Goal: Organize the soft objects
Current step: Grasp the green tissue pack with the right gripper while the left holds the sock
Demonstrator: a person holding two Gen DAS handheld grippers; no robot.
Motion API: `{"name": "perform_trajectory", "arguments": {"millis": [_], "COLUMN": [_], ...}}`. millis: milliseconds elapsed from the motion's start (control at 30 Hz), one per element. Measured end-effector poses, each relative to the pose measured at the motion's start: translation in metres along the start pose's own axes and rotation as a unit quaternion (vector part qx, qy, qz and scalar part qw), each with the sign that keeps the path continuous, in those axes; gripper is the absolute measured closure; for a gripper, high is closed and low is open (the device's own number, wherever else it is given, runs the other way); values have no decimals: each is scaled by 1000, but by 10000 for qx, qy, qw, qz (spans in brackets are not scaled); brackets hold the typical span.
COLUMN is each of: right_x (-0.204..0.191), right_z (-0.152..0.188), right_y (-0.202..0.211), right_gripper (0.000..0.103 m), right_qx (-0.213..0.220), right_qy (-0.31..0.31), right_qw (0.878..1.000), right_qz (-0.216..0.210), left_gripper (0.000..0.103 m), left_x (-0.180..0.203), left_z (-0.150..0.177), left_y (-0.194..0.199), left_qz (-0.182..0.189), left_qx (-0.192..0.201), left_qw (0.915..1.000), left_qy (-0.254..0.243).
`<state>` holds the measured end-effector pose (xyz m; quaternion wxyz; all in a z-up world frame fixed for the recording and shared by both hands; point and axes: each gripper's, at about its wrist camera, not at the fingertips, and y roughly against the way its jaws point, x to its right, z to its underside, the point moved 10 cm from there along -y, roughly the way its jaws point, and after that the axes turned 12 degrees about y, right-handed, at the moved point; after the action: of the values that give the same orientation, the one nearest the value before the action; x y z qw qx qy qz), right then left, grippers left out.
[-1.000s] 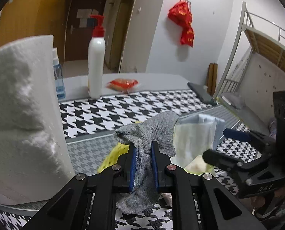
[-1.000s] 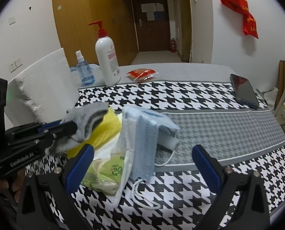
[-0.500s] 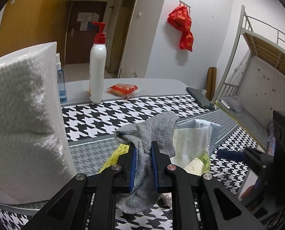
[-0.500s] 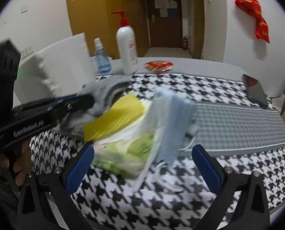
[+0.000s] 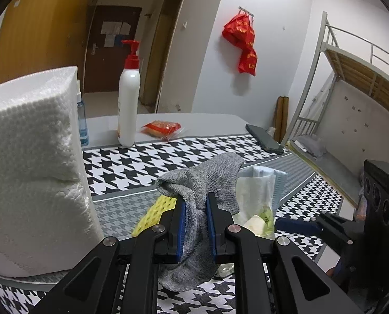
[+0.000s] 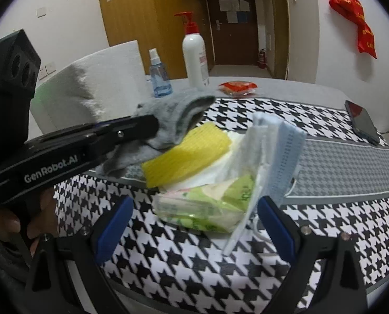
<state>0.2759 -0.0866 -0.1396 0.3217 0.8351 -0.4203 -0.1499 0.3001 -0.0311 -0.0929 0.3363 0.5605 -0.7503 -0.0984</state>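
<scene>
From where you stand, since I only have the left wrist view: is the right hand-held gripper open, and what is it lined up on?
Observer: Open. The right hand-held gripper has just been closing its jaws slightly, with the green tissue pack between them, not yet pinched.
Operator: Is anything leaning on that pack?
Observer: Yes, a blue face mask stands propped against its right side.

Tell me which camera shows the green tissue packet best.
The right wrist view: the soft green plastic tissue packet lies in full sight between the open fingers. In the left wrist view only a sliver shows, behind the grey knitted sock.
</scene>
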Motion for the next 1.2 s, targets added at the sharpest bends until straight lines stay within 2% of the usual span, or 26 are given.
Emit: {"name": "perform_trajectory", "arguments": {"millis": [167, 433, 533, 567, 600, 833, 967, 1033, 1100, 1167, 1200], "right_x": [-3, 1, -2, -3, -3, -7, -25, -28, -29, -30, -29], "right_z": [5, 6, 7, 7, 8, 21, 23, 19, 14, 10, 7], "right_y": [-7, -21, -24, -22, -20, 0, 10, 13, 13, 11, 9], "right_gripper": [14, 14, 26, 39, 45, 59, 59, 59, 52, 37, 36], "right_qx": [-121, -302, -381, -371, -402, -468, -359, -254, -213, -183, -178], "right_qy": [-2, 20, 114, 134, 164, 186, 355, 416, 608, 746, 823], "right_qw": [9999, 9990, 9985, 9984, 9982, 9977, 9985, 9986, 9975, 9964, 9956], "right_qz": [69, 318, 384, 416, 417, 456, 207, 225, 290, 351, 411], "left_gripper": [87, 87, 87, 87, 87, 87, 87, 87, 87, 87, 87], "left_x": [3, -5, -5, -5, -4, -1, -4, -5, -6, -8, -9], "left_z": [1, 3, 2, 2, 2, 3, 3, 4, 6, 8, 10], "left_y": [8, 12, 12, 12, 13, 18, 23, 27, 33, 37, 39], "left_qz": [42, 56, 71, 79, 98, 226, 169, 137, 108, 62, 36], "left_qx": [95, 72, 77, 80, 85, 76, 108, 118, 137, 163, 171], "left_qw": [9999, 10000, 9999, 9999, 9999, 9997, 9998, 9998, 9998, 9998, 9998], "left_qy": [-101, 36, 53, 50, 43, 1, -41, -54, -82, -108, -116]}}
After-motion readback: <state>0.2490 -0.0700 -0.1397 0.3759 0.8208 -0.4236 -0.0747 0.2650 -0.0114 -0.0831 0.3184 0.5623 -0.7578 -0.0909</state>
